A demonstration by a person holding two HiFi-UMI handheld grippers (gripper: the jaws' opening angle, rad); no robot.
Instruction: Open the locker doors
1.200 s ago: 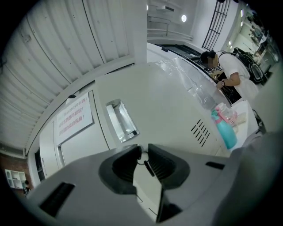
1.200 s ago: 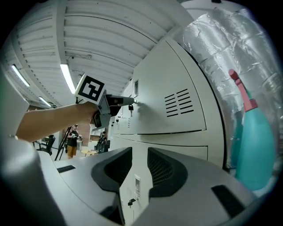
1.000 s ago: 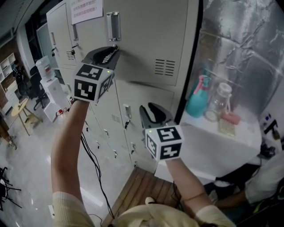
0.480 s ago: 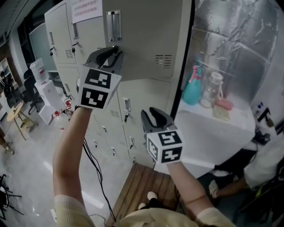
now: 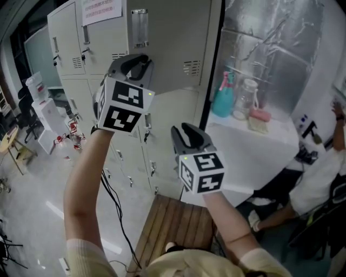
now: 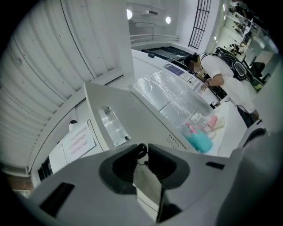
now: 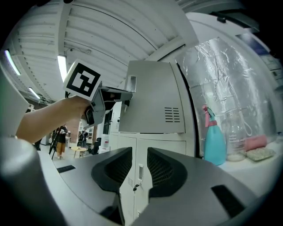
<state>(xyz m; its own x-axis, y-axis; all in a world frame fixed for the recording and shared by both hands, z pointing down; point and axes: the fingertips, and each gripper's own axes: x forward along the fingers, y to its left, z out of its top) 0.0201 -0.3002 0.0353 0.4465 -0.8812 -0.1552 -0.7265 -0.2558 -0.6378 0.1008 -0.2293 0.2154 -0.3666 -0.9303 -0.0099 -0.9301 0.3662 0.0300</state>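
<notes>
Left gripper [image 5: 137, 59] pinching key [image 6: 140, 152] in upper locker door [image 5: 173, 32], likely as pull handle; door ajar. Right gripper [image 5: 187, 131] below-right, jaws slightly apart, empty, facing lower door [image 5: 173, 111].

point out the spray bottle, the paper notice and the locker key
spray bottle [image 5: 221, 104]: head view, teal body
paper notice [image 5: 102, 10]: head view, sheet's middle
key [image 6: 142, 150]: left gripper view, dark ring between jaws

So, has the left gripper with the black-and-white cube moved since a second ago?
Yes: the left gripper, shut on the small key, has drawn toward the camera, away from the fixed grey lower locker door.
</notes>
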